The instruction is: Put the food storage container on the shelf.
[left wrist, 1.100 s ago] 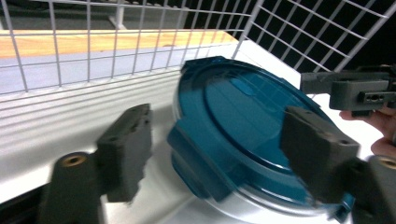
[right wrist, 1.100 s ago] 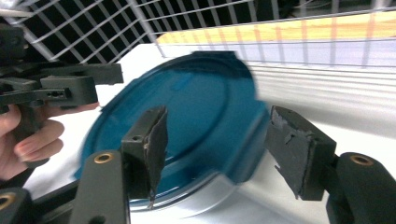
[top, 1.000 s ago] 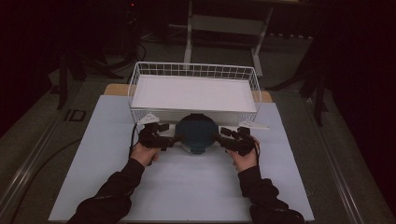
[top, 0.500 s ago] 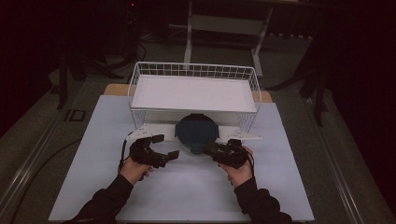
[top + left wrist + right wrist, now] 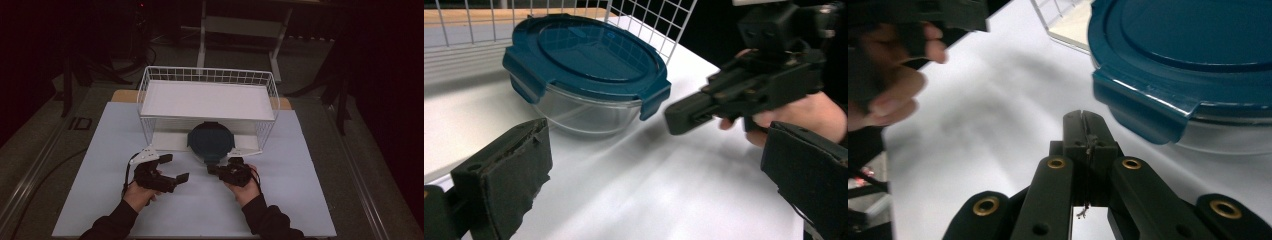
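Dark floor ringed the white table (image 5: 100,165) where I worked. At its middle stood the glass container (image 5: 574,112) with the blue clip-on lid (image 5: 211,141), tucked half under the front edge of the white wire basket (image 5: 150,90), which sat raised on its rack just behind it. My right gripper (image 5: 212,170) was just in front of the container, its tip close to the lid's near latch but apart from it; its jaws had just been closing and met pad to pad with nothing between them. My left gripper (image 5: 175,168) was farther out from the container, to its front left, jaws spread wide and gripping nothing.
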The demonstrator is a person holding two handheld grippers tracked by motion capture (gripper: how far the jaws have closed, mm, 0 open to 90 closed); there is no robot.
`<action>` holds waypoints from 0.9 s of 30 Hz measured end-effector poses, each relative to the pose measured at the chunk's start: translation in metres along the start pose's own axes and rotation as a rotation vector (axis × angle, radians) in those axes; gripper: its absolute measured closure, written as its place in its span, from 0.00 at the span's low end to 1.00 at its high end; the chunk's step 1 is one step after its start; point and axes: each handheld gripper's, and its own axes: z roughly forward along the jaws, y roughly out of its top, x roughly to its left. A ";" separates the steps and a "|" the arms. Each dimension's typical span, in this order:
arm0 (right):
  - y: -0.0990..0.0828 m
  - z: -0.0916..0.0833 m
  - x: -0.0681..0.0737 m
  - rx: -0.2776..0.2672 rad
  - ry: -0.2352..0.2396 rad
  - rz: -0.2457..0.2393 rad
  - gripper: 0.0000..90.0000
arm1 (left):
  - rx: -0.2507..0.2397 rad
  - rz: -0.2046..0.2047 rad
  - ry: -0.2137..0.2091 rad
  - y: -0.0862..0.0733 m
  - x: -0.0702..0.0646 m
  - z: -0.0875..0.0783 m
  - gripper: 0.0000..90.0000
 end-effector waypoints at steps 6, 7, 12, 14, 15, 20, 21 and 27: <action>0.005 0.009 -0.010 -0.002 -0.038 0.007 1.00 | 0.005 0.014 0.002 -0.002 -0.002 0.000 0.01; 0.006 0.011 -0.013 -0.002 -0.039 0.021 1.00 | -0.002 0.015 0.005 -0.001 -0.001 0.000 0.01; 0.009 0.019 -0.024 -0.010 -0.066 0.052 1.00 | -0.016 0.009 0.005 -0.001 0.000 -0.002 0.01; 0.011 0.020 -0.024 -0.013 -0.075 0.047 1.00 | -0.017 0.004 0.005 -0.001 0.001 -0.002 0.01; 0.012 0.022 -0.026 -0.016 -0.076 0.054 1.00 | -0.015 0.000 0.008 -0.001 0.002 -0.002 0.01; 0.021 0.026 -0.038 -0.032 -0.118 0.077 1.00 | -0.024 0.001 0.009 -0.002 0.003 -0.003 0.01; 0.023 0.026 -0.040 -0.037 -0.120 0.084 1.00 | -0.022 -0.001 0.011 -0.002 0.003 -0.003 0.01; 0.030 0.028 -0.050 -0.043 -0.131 0.105 1.00 | -0.020 0.001 0.011 -0.002 0.004 -0.003 0.01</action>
